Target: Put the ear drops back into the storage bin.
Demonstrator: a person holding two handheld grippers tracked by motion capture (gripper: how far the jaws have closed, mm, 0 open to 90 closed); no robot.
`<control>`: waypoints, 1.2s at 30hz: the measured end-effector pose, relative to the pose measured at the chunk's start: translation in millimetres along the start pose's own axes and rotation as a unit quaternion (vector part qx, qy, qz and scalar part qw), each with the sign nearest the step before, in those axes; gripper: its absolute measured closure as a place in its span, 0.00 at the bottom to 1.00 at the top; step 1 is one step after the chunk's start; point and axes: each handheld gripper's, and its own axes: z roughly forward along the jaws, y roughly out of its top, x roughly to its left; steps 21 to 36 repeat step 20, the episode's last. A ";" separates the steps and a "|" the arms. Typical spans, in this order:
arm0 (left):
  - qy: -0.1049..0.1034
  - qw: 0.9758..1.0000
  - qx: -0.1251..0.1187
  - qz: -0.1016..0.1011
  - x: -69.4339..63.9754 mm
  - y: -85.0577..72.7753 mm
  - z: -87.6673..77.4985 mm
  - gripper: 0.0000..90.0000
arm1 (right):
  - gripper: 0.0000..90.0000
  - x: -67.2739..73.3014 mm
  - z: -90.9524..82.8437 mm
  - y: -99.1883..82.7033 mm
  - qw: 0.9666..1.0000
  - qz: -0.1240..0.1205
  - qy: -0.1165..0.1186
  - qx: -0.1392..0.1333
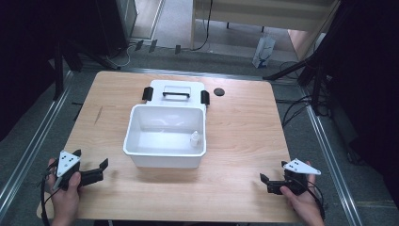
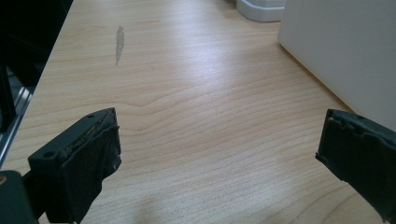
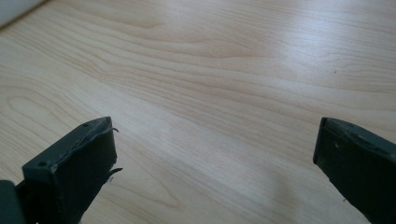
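Note:
A white open box (image 1: 164, 149) stands in the middle of the wooden table (image 1: 240, 141), with a small white bottle (image 1: 195, 139) upright in its right near corner. Its white lid (image 1: 176, 89), with a black handle and black latches, lies flat just behind it. My left gripper (image 1: 91, 158) rests open near the table's front left corner, a hand around it. In the left gripper view the left gripper (image 2: 219, 135) holds nothing, and the box wall (image 2: 345, 51) rises to its right. My right gripper (image 1: 274, 173) sits open at the front right, also empty (image 3: 217, 135).
A small black round disc (image 1: 219, 92) lies on the table right of the lid. A grey smear (image 2: 120, 44) marks the wood at the left. Metal rails run along both sides of the table, with stands and cables on the floor behind.

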 end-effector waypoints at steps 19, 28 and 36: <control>0.011 0.999 -0.019 -0.030 4.0 -1.9 -3.7 0.00 | 0.00 5.4 -2.0 -16.3 0.999 0.022 0.011 -0.043; 0.011 0.999 -0.024 -0.033 4.8 -2.4 -4.4 0.00 | 0.00 5.6 -1.9 -16.2 0.999 0.019 0.009 -0.042; 0.011 0.999 -0.024 -0.033 4.8 -2.4 -4.4 0.00 | 0.00 5.6 -1.9 -16.2 0.999 0.019 0.009 -0.042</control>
